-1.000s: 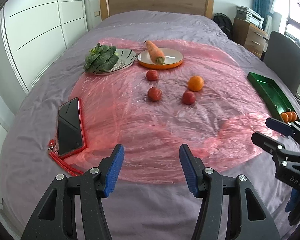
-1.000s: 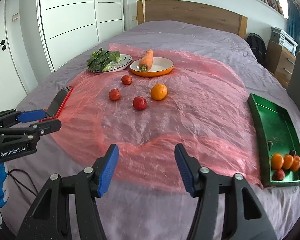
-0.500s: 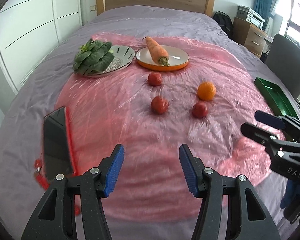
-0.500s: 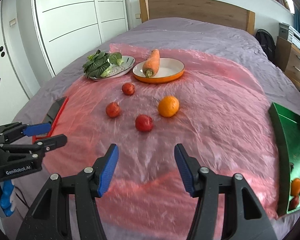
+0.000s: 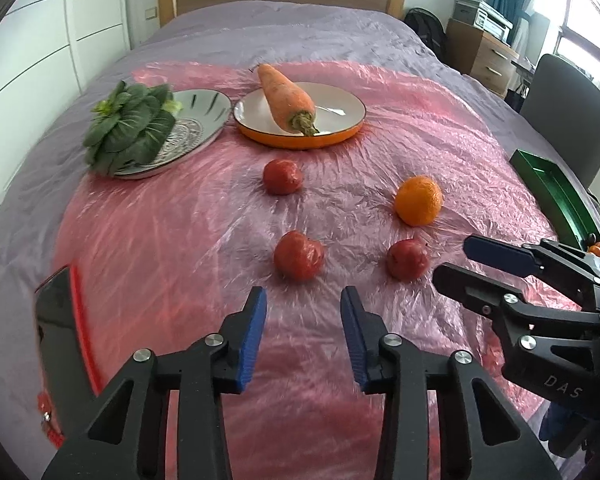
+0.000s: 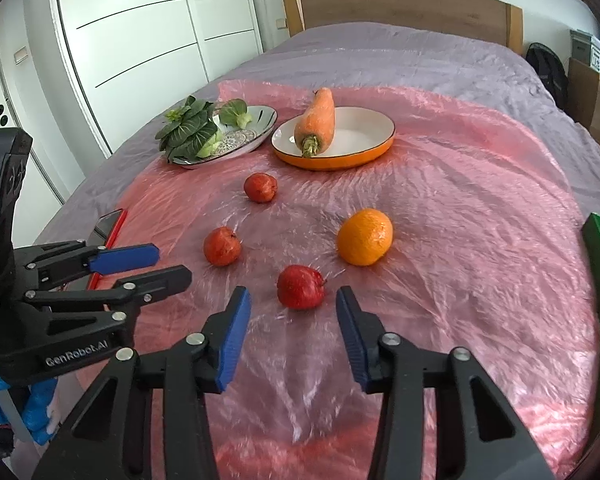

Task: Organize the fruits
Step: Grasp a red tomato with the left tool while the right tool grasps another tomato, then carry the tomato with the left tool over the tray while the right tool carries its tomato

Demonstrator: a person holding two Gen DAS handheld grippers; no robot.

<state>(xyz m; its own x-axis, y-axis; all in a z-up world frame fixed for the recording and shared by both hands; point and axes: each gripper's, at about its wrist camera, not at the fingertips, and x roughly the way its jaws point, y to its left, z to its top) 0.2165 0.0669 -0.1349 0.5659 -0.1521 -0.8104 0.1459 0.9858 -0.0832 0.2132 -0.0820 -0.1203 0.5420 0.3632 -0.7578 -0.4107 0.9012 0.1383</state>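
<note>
1. Bed (image 5: 300, 28) under grey cover, pink plastic sheet (image 5: 180, 240) on top, wardrobe (image 6: 140, 40) beside
2. Fruits loose mid-sheet: orange (image 6: 365, 236), three red fruits (image 6: 300, 287)
3. Left tongs (image 5: 303, 334) and right tongs (image 6: 293, 330) closing, empty, short of the fruit

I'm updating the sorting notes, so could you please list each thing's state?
Left gripper: closing, nothing between its fingers.
Right gripper: closing, nothing gripped.
Three red fruits: loose on the plastic sheet.
Orange: loose on the sheet.
Carrot: lying on the orange plate.
Greens: in the patterned bowl.
</note>
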